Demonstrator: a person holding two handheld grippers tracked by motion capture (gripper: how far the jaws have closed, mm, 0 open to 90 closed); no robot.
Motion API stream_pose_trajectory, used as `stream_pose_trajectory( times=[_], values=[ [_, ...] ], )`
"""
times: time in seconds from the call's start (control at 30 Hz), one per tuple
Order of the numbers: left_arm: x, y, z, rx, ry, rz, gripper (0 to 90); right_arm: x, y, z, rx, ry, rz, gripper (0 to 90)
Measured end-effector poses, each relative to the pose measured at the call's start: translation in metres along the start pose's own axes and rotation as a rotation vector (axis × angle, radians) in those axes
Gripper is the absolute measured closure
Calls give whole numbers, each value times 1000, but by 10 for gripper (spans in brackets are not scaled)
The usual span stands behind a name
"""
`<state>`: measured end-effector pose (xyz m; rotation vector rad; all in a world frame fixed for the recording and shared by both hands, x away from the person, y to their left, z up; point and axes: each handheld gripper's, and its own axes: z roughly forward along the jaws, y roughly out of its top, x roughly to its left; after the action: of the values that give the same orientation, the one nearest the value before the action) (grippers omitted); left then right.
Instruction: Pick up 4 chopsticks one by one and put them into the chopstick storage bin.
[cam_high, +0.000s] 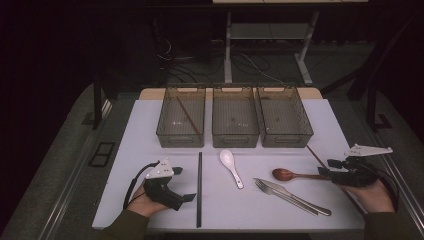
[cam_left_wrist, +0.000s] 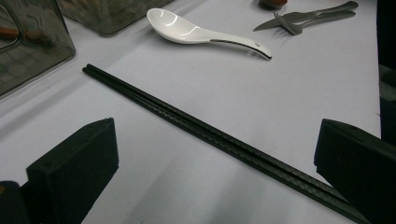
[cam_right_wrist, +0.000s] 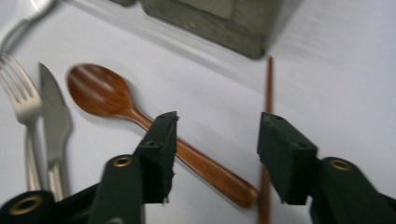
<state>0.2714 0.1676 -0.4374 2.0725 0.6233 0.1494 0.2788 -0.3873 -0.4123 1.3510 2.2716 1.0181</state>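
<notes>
Wooden spoon (cam_right_wrist: 140, 119) handle lies between the right claw's (cam_right_wrist: 215, 154) parted jaws, unpressed.

From my station the wooden spoon (cam_right_wrist: 140, 116) looks polished, a reddish-brown wood with a soft sheen, and the thin brown chopstick (cam_right_wrist: 268, 93) beside it seems wooden too. I read the fork (cam_right_wrist: 23, 112) and knife (cam_right_wrist: 55, 121) as brushed metal, the white spoon (cam_left_wrist: 196, 30) as glossy ceramic. The black chopsticks (cam_left_wrist: 210, 135) look matt and ribbed. The three bins (cam_high: 235, 117) are smoky translucent plastic; the tabletop (cam_high: 150, 200) is matt white.
</notes>
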Motion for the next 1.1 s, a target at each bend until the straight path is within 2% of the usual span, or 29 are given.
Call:
stream_pose_trajectory(
  times=[0.2,0.37,0.97,1.1],
  values=[
    [0,0,0,2,3,0,0,-16,-16,-5,63,-32,31,632],
    [0,0,0,4,5,0,0,-21,-27,-5,122,-58,28,707],
    [-1,0,1,15,6,8,0,-25,-33,1,166,-60,29,822],
    [-1,0,1,17,4,9,0,-25,-32,2,167,-61,45,825]
  ],
)
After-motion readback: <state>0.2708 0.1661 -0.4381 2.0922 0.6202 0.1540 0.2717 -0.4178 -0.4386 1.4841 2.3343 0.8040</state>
